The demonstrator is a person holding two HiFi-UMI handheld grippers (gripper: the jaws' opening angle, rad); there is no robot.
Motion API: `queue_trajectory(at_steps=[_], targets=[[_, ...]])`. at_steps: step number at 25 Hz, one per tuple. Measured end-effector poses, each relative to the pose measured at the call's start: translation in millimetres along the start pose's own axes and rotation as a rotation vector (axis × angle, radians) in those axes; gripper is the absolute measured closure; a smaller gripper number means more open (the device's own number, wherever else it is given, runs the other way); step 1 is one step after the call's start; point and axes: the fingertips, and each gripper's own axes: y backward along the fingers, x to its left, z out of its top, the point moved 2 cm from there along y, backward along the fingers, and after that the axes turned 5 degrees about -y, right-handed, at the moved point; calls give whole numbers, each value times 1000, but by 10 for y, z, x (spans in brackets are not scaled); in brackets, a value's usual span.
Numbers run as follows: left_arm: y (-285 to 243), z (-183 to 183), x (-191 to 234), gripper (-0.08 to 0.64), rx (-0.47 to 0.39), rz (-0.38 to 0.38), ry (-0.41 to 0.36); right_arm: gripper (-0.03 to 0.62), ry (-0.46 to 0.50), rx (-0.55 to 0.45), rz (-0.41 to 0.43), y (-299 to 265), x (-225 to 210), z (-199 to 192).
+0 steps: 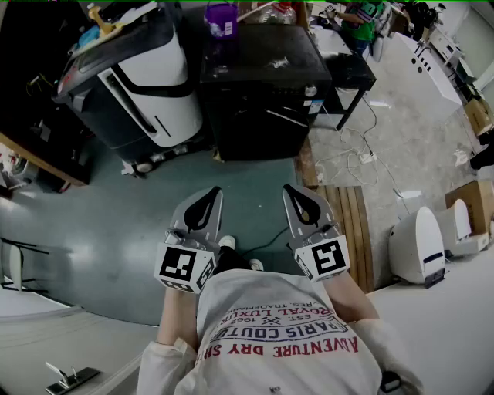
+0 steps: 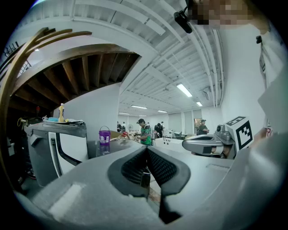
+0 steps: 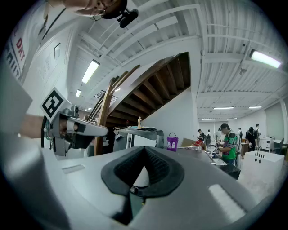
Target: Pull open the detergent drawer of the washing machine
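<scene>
The washing machine point(image 1: 143, 81), white with a dark grey top, stands at the far left on the green floor; it also shows in the left gripper view point(image 2: 54, 143). I cannot make out its detergent drawer. My left gripper point(image 1: 211, 193) and right gripper point(image 1: 289, 190) are held level side by side in front of my chest, well short of the machine. Both are shut with nothing between their jaws. The left gripper's point(image 2: 146, 152) pads meet at the tip, and so do the right gripper's point(image 3: 145, 150).
A black cabinet point(image 1: 262, 85) with a purple bucket point(image 1: 221, 19) on top stands right of the washer. Cables point(image 1: 351, 158) and wooden slats point(image 1: 347, 224) lie on the floor to the right. White units point(image 1: 417, 247) stand near the right. People work at the back point(image 2: 145, 132).
</scene>
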Motion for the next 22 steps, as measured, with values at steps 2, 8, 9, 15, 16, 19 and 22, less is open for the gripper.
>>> queue_trajectory(at_steps=[2, 8, 9, 15, 16, 19, 22], targets=[[-8, -4, -3, 554, 0, -2, -1, 594, -5, 1, -5, -4, -16, -7], [-34, -7, -2, 554, 0, -2, -1, 594, -14, -1, -12, -17, -57, -1], [-40, -9, -8, 554, -1, -2, -1, 594, -14, -3, -14, -13, -65, 3], [-126, -29, -84, 554, 2, -23, -6, 592, -38, -15, -53, 25, -188, -4], [-144, -20, -96, 554, -3, -23, -2, 592, -44, -17, -60, 35, -215, -10], [-194, 11, -90, 469, -40, -4, 19, 592, -49, -18, -76, 54, -295, -27], [-281, 29, -57, 285, -27, -7, 1, 592, -57, -22, -87, 31, -385, -23]])
